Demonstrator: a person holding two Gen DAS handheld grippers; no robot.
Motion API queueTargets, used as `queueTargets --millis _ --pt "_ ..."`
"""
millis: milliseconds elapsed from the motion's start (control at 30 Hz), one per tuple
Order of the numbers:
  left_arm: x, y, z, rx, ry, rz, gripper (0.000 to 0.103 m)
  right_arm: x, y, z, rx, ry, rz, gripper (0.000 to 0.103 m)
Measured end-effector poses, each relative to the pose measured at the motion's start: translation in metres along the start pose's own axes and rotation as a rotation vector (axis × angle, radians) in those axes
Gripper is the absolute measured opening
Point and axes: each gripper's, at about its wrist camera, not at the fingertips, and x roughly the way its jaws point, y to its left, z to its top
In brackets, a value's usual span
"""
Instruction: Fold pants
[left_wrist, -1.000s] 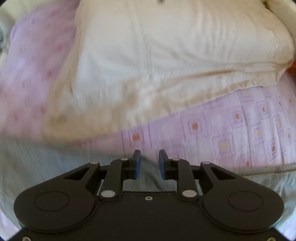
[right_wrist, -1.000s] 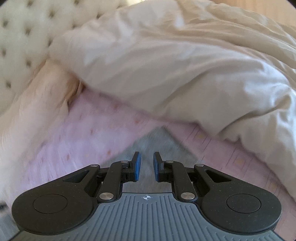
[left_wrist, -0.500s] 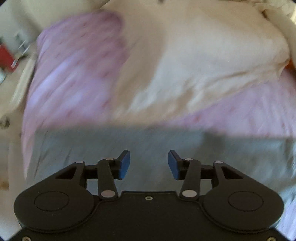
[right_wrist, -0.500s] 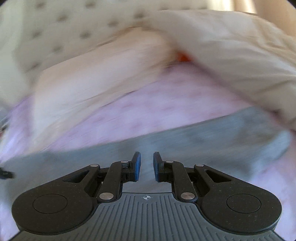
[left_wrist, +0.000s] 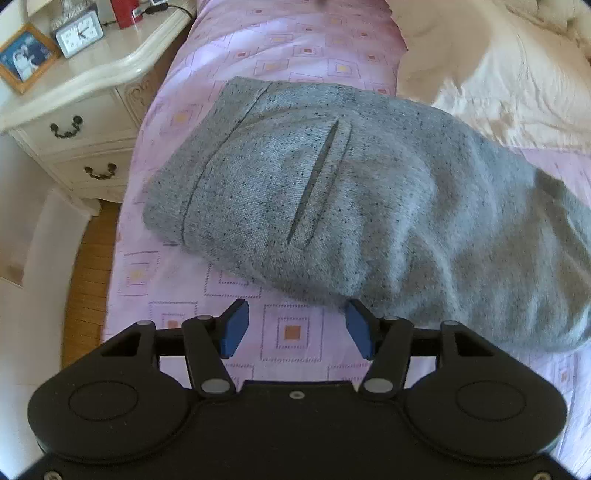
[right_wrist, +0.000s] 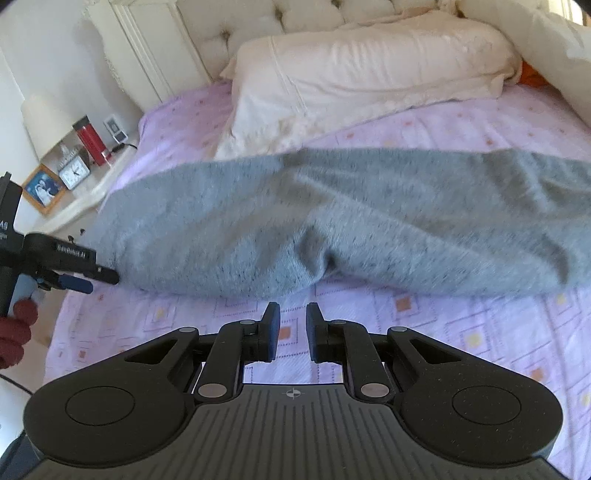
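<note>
While the grey pants (left_wrist: 369, 206) lie spread across the pink patterned bedsheet (left_wrist: 291, 332), both grippers hover just short of their near edge. The left gripper (left_wrist: 297, 328) stands wide, its jaws having just been opening, and nothing sits between the blue pads (left_wrist: 234, 328); only bare sheet shows in the gap, with the hem of the pants just beyond the right pad. In the left wrist view the waistband end points toward the white nightstand (left_wrist: 85, 99), and a slit pocket (left_wrist: 314, 177) runs diagonally over the seat.

The right gripper (right_wrist: 292, 330) keeps a narrow gap between its fingers and holds nothing; sheet alone shows between them. From its view the pants (right_wrist: 332, 225) stretch sideways as one long band, wrinkled near the middle, and lie below the cream pillow (right_wrist: 362, 74). At the far left of that view the left gripper (right_wrist: 79, 278) reaches in close to the waistband end, held by a hand (right_wrist: 14, 325) in a dark red glove. On the nightstand stand a clock (right_wrist: 74, 171), a framed photo (right_wrist: 42, 188) and a red flask (right_wrist: 90, 142).
</note>
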Motion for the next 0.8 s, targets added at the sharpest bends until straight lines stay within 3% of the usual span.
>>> queueTargets --millis 100,200,300,433,533,667,800 --pt "0.019 0.012 0.008 -0.082 0.043 -0.065 0.065 0.005 0.003 -0.001 -0.012 -0.003 -0.034 0.016" --pt "0.029 0.021 0.023 -0.171 0.048 -0.113 0.074 0.013 0.008 0.0 -0.045 -0.002 -0.041 0.016" --pt "0.036 0.02 0.038 -0.207 0.06 -0.119 0.081 0.017 0.009 -0.009 -0.097 0.002 -0.028 0.016" --pt "0.043 0.02 0.047 -0.246 0.057 -0.119 0.083 0.025 0.015 -0.007 -0.142 0.006 0.0 0.016" --pt "0.044 0.019 0.052 -0.217 0.081 -0.109 0.083 0.02 0.022 0.011 -0.201 -0.057 0.03 0.016" --pt "0.042 0.023 0.055 -0.183 0.11 -0.123 0.081 0.003 0.008 0.042 -0.018 -0.224 0.012 0.016" --pt "0.035 0.034 0.062 -0.193 0.115 -0.14 0.081 -0.001 0.006 0.035 0.014 -0.152 0.05 0.017"
